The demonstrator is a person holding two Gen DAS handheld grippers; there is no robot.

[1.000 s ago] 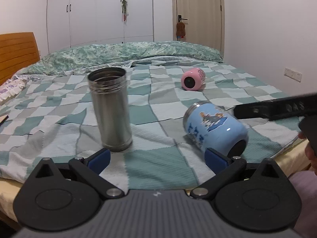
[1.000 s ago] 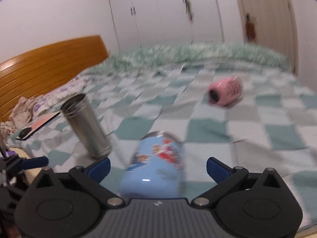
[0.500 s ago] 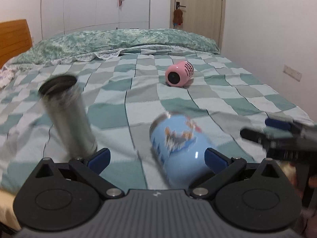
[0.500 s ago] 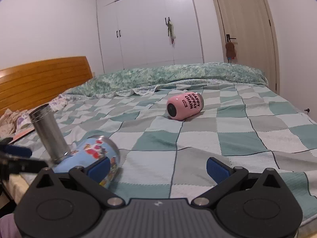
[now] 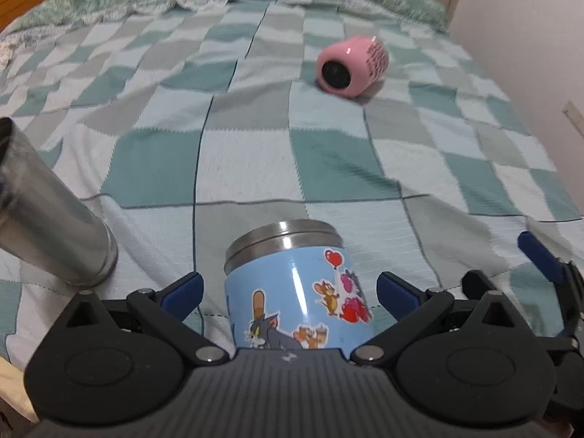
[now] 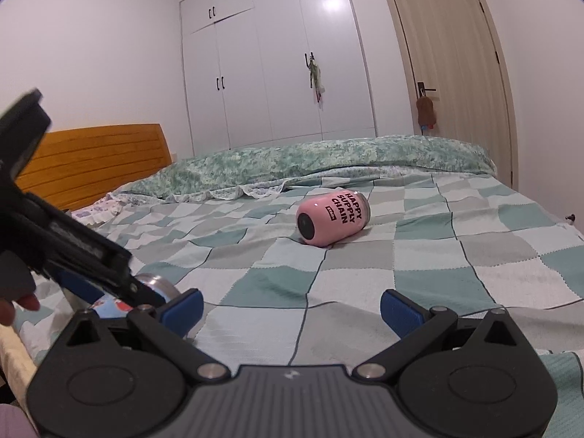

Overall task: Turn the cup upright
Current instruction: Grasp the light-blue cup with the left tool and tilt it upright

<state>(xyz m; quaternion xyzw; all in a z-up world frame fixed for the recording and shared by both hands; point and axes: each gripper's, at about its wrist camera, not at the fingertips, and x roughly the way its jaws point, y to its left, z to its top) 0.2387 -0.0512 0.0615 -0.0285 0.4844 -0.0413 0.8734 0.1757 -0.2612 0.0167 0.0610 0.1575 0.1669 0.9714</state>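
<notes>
Blue cartoon cup (image 5: 297,303) lies on its side on checkered bed cover (image 5: 328,168), steel rim pointing away. Left gripper (image 5: 290,292) spread wide, cup body between blue pads (image 5: 182,290), gap on both sides. Steel tumbler (image 5: 51,222) upright just left. Pink cup (image 6: 333,218) on its side farther up bed. Right gripper (image 6: 292,308) spread, nothing between pads, just beside left gripper.

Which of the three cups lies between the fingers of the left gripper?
The blue cartoon cup; the left gripper is open around it. The pink cup and steel cup lie outside.
</notes>
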